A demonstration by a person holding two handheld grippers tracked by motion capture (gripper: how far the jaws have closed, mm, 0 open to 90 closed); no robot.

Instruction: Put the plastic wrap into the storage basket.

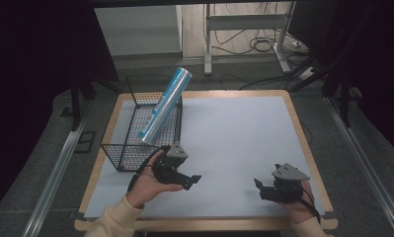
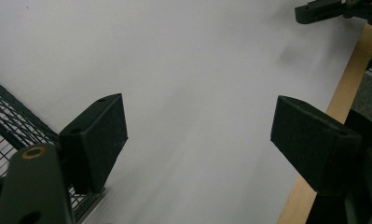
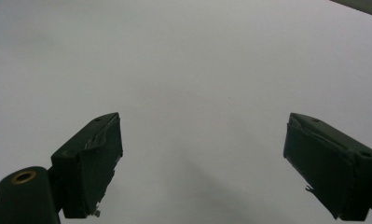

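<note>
A long silver and blue cylinder [image 1: 166, 105] leans tilted in a black wire basket [image 1: 116, 148] at the table's left, its top end sticking out above the rim. My left gripper [image 1: 192, 180] is open just right of the basket's near corner, nothing between its jaws. In the left gripper view the left gripper [image 2: 198, 140] looks over bare white sheet, with the basket mesh [image 2: 6, 126] at the left edge. My right gripper [image 1: 259, 186] stands open near the front right of the table. The right gripper [image 3: 202, 161] holds nothing between its jaws above the white sheet.
A white sheet [image 1: 234, 138] covers the wooden table [image 1: 303, 148]. Metal rails [image 1: 56, 173] run along both sides of the table. Desk legs and cables [image 1: 256, 42] lie on the floor beyond the far edge. The right gripper [image 2: 337, 11] appears at the left gripper view's top right.
</note>
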